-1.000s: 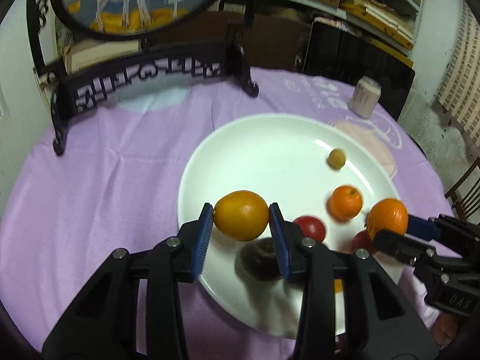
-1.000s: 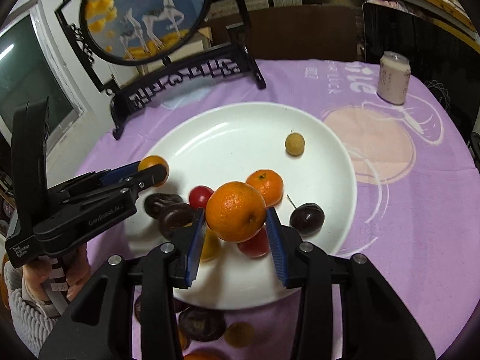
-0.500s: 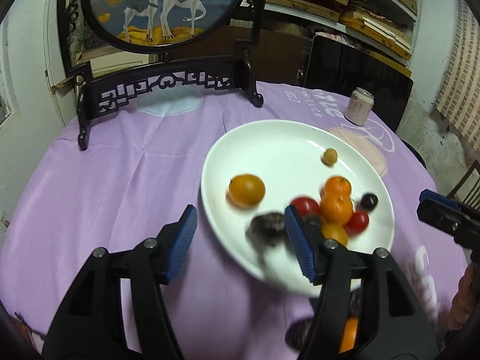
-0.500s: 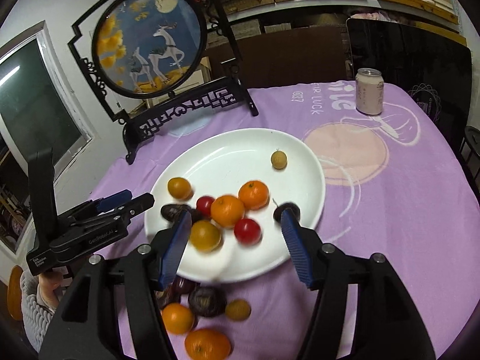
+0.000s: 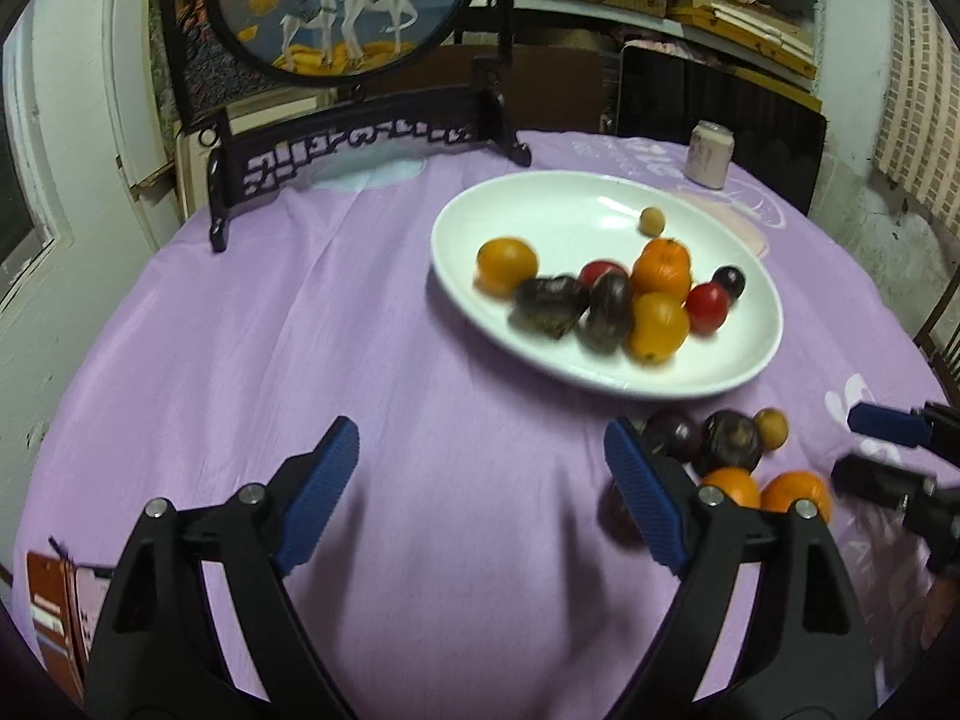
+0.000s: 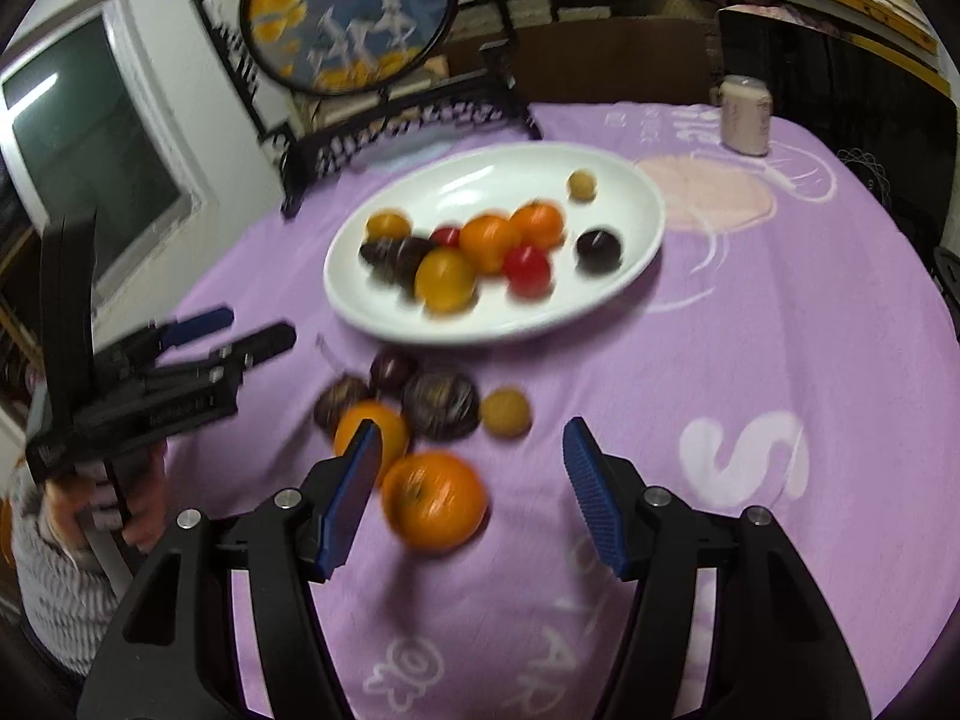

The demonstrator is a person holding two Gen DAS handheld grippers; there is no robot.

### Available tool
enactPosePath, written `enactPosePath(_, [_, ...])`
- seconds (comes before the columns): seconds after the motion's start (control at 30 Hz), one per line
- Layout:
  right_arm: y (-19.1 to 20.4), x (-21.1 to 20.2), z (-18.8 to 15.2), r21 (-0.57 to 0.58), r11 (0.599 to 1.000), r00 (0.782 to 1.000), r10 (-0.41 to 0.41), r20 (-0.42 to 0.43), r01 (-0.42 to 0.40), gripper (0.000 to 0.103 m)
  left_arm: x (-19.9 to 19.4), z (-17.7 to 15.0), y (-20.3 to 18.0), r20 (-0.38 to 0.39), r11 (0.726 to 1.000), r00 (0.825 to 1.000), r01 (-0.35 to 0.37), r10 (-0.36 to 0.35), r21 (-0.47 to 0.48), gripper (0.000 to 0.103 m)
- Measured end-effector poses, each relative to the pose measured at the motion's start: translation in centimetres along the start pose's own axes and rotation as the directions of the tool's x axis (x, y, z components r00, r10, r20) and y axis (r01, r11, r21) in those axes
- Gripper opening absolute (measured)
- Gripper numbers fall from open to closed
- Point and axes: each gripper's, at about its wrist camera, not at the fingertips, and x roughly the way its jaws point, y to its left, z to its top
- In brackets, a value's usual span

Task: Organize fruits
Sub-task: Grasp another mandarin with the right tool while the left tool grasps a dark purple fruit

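Observation:
A white plate [image 5: 540, 204] [image 6: 636, 198] on the purple cloth holds several fruits: oranges, red ones, dark purple ones and a small tan one. A loose cluster lies on the cloth in front of the plate: a big orange [image 6: 433, 501] [image 5: 798, 495], a smaller orange [image 6: 371, 432], dark passion fruits [image 6: 441, 405] [image 5: 729, 441] and a tan fruit [image 6: 505, 413]. My left gripper [image 5: 480, 498] is open and empty above bare cloth, left of the cluster. My right gripper [image 6: 471, 495] is open, with the big orange lying between its fingers.
A black carved stand with a round deer picture [image 5: 342, 6] stands at the table's back left. A pale drink can [image 5: 711, 156] stands at the back right. A chair [image 5: 945, 324] is at the right edge. A small red booklet [image 5: 54, 624] lies at the near left.
Both grippers let go of their oranges onto the plate, opened wide and drew back toward the near side of the table. The right gripper now hovers over the loose cluster.

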Motion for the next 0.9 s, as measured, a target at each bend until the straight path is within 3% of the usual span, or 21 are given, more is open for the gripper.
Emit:
enactPosePath(0.3, [1.6, 2.2, -1.6, -0.077, 0.996, 0.996, -0.048, -0.074, 0.043, 0.063, -0.3, 0.1, 1.7, -0.005, 0.997, 1.0, -0.008, 0.008, -0.072, 0.087])
enactPosePath(0.57, [2.4, 3.6, -2.2, -0.14, 0.985, 0.989, -0.111, -0.092, 0.098, 0.063, -0.1, -0.3, 0.0, -0.02, 1.0, 1.0, 0.01, -0.01, 0.002, 0.087])
enactPosePath(0.63, [2.5, 3.7, -2.2, -0.151, 0.984, 0.99, -0.112, -0.09, 0.097, 0.054, -0.1, -0.5, -0.6, -0.025, 0.999, 0.999, 0.025, -0.024, 0.029, 0.087])
enactPosePath(0.7, [1.9, 3.4, -1.9, -0.125, 0.989, 0.991, -0.096, -0.092, 0.084, 0.047, -0.1, -0.7, -1.2, -0.025, 0.998, 0.999, 0.035, -0.033, 0.055, 0.087])
enactPosePath(0.9, [-1.1, 2.4, -0.9, -0.016, 0.992, 0.989, -0.129, -0.067, 0.128, 0.047, -0.1, -1.3, -3.0, -0.033, 0.989, 0.998, 0.06, -0.056, 0.138, 0.087])
